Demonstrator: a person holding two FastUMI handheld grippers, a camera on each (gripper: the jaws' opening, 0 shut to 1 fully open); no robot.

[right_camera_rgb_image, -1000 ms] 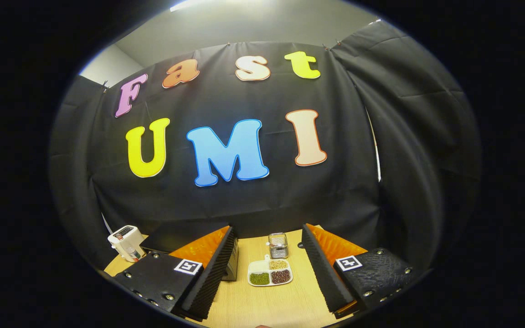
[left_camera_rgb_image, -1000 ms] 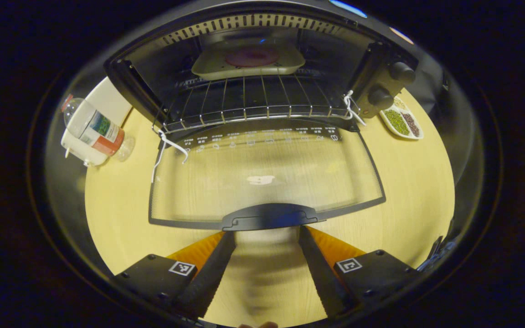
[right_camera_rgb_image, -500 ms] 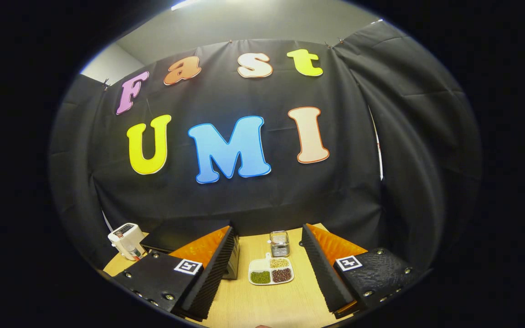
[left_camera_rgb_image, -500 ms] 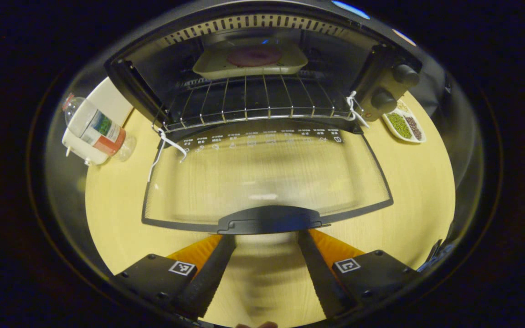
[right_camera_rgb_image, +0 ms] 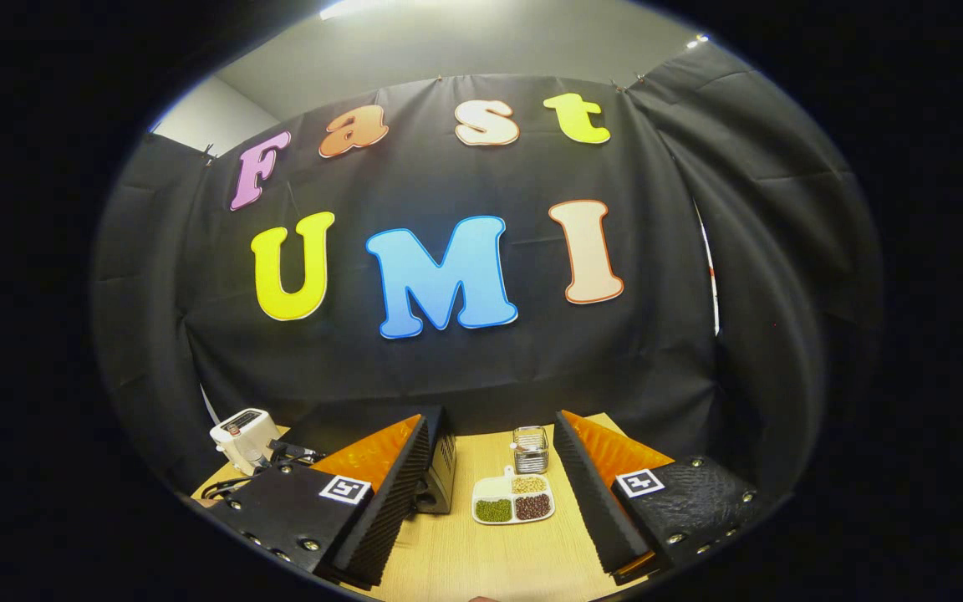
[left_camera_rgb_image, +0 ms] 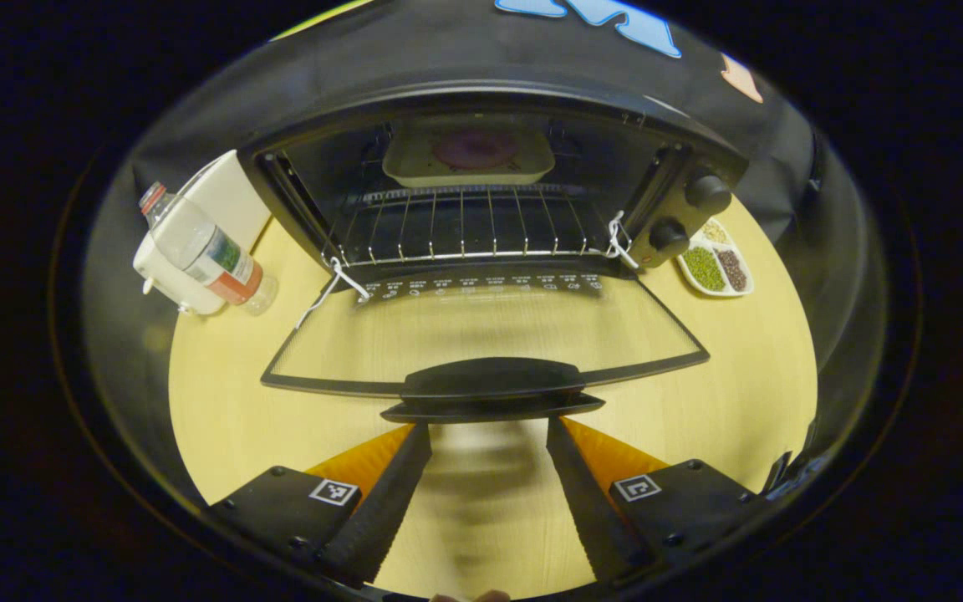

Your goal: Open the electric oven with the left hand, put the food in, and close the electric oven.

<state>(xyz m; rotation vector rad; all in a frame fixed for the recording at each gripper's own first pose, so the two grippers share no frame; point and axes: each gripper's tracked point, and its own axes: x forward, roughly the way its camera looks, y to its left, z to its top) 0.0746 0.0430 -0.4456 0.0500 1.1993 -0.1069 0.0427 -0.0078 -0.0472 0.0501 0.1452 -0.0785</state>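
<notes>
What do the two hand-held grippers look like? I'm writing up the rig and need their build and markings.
Each hand-held gripper, left and right, has two long wedge-shaped fingers whose inner faces are ribbed. Each finger is carried on a black block fastened with small screws and bearing a square black-and-white tag. The right one's right-hand block looks textured. No cable or sleeve is visible on either.

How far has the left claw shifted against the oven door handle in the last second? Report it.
Yes. The left claw has backed away from the oven and dropped lower: the door handle now shows edge-on and the oven looks smaller.
</notes>
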